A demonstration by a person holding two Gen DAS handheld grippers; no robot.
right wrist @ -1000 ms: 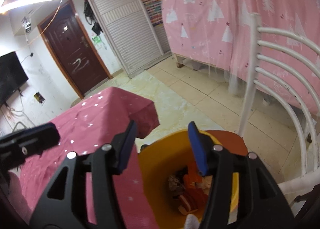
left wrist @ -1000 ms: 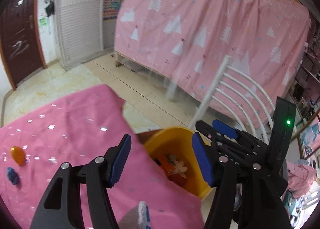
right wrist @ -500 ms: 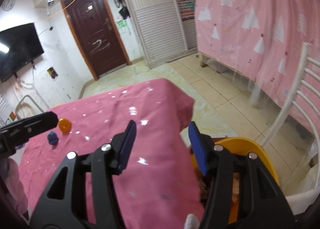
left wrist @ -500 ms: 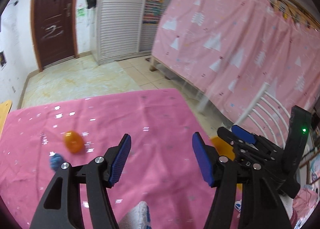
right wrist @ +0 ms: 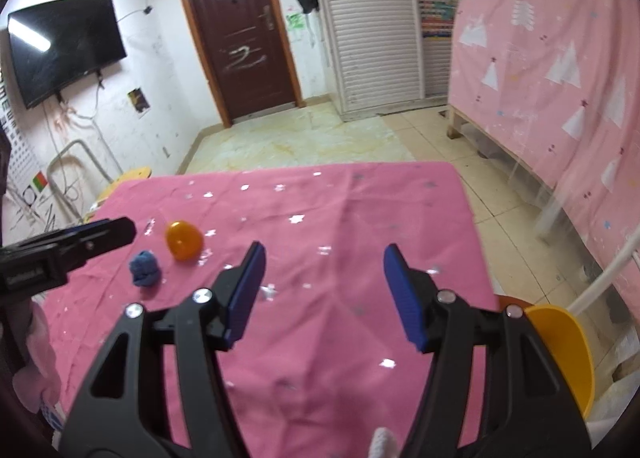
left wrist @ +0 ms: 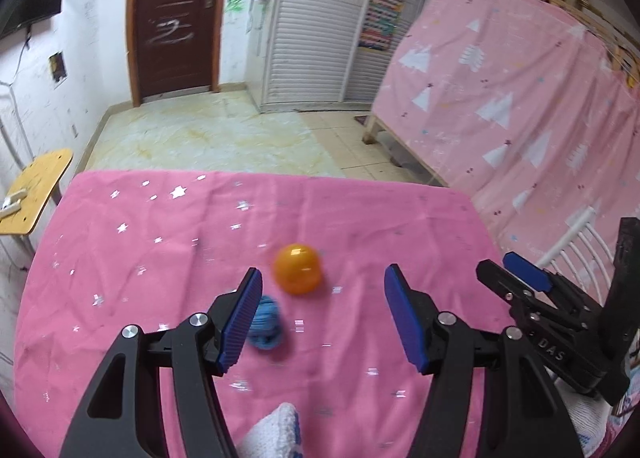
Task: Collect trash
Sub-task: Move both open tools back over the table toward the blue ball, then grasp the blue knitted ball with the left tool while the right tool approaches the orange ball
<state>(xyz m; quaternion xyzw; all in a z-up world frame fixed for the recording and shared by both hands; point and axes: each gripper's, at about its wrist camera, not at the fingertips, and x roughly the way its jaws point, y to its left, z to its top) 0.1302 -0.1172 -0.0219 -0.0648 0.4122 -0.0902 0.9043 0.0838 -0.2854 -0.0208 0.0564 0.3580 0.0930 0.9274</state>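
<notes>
Orange ball [left wrist: 297, 269] lies on pink cloth [left wrist: 160, 258], just ahead of left gripper [left wrist: 323, 316] & between its finger lines. Blue crumpled wad [left wrist: 265, 322] sits near the ball, right by the left finger's pad [left wrist: 242, 320]. Left gripper spread wide, nothing held. Right gripper [right wrist: 324, 292] also released, empty; both items well off left of its fingers. Yellow bin [right wrist: 568, 354] at its right finger's outer side, past cloth edge.

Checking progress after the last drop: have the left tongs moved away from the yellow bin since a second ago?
Yes. The left tongs swung left, off the bin and over the pink tablecloth, now facing the orange ball.
</notes>
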